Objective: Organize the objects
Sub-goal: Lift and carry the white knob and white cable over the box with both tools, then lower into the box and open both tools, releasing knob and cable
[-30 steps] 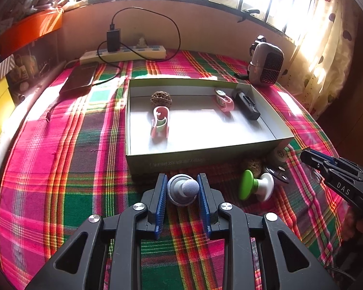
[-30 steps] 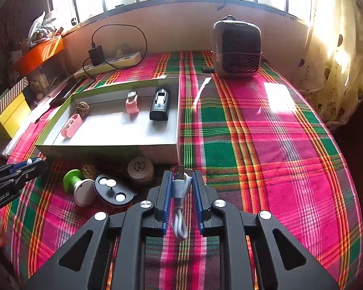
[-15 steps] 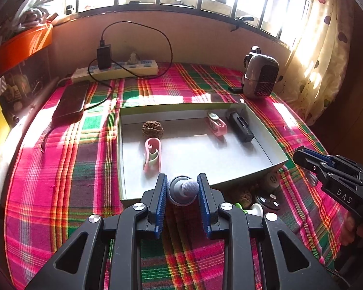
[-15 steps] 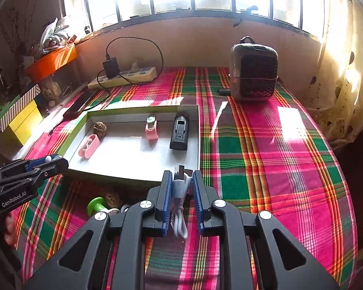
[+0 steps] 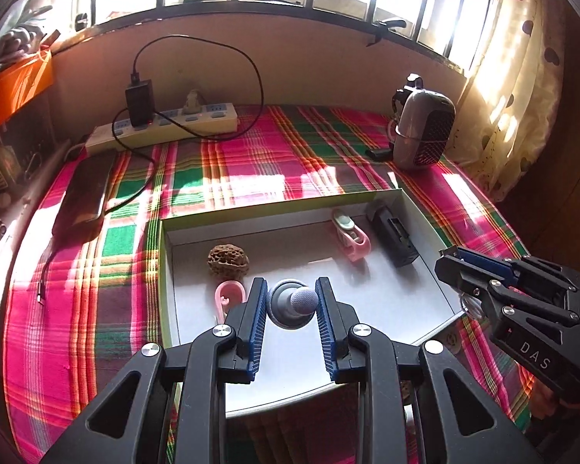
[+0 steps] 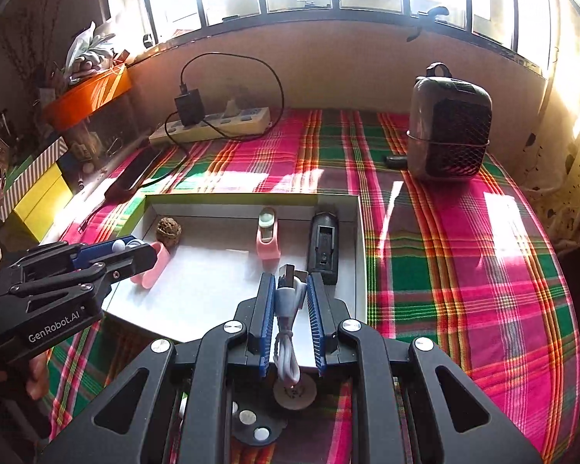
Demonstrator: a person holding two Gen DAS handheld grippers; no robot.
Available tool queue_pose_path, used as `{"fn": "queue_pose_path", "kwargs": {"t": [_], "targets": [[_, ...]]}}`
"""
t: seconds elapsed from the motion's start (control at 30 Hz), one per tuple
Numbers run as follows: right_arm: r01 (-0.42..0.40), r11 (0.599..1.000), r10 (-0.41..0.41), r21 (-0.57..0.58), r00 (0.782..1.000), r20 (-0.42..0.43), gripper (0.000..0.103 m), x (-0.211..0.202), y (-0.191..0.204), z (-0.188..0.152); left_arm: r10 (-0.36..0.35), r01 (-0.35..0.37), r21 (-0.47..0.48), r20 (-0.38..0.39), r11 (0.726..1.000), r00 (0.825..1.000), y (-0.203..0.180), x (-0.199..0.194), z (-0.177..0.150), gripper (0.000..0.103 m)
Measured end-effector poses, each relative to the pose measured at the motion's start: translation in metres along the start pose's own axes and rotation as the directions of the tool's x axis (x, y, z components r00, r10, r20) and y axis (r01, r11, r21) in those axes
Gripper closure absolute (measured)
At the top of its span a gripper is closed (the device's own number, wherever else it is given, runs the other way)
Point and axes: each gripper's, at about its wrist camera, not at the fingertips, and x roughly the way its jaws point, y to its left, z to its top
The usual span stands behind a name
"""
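My left gripper is shut on a small grey knob-shaped stand and holds it over the near left part of the shallow white box. My right gripper is shut on a short white USB cable and holds it over the box's near right corner. In the box lie a walnut, two pink clips and a black rectangular device. The right gripper also shows in the left wrist view, the left one in the right wrist view.
The box sits on a plaid cloth. A small heater, a power strip with charger and a phone stand behind it. A round wooden disc and a black piece with white dots lie in front of the box.
Both grippers have risen and moved forward with their objects, from in front of the box to above its near part. The green and white item has left the view.
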Motion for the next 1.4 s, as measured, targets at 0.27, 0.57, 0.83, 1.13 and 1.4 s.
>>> {"fn": "queue_pose_path", "kwargs": {"t": [0.27, 0.57, 0.83, 1.13, 1.4], "targets": [[-0.011, 1.000, 0.010, -0.022, 0.999, -0.037, 0.085, 0.029, 0.007, 0.010, -0.013, 0.013, 0.005, -0.032, 1.000, 0.999, -0.001, 0.031, 0.016, 0.080], [-0.011, 1.000, 0.009, -0.022, 0.998, -0.066, 0.085, 0.050, 0.006, 0.014, -0.019, 0.020, 0.022, -0.051, 1.000, 0.998, 0.000, 0.053, 0.028, 0.080], [0.005, 0.999, -0.007, -0.037, 0.997, -0.078, 0.085, 0.059, 0.008, 0.014, -0.006, 0.009, 0.042, -0.068, 0.999, 0.998, -0.003, 0.068, 0.031, 0.080], [0.018, 0.999, -0.022, -0.046, 0.996, -0.091, 0.085, 0.068, 0.006, 0.014, -0.010, 0.015, 0.056, -0.090, 0.998, 0.996, -0.007, 0.077, 0.034, 0.080], [0.022, 0.999, -0.026, -0.050, 0.995, -0.093, 0.085, 0.070, 0.007, 0.014, -0.002, 0.010, 0.062, -0.118, 0.998, 0.993, -0.008, 0.082, 0.034, 0.080]]}}
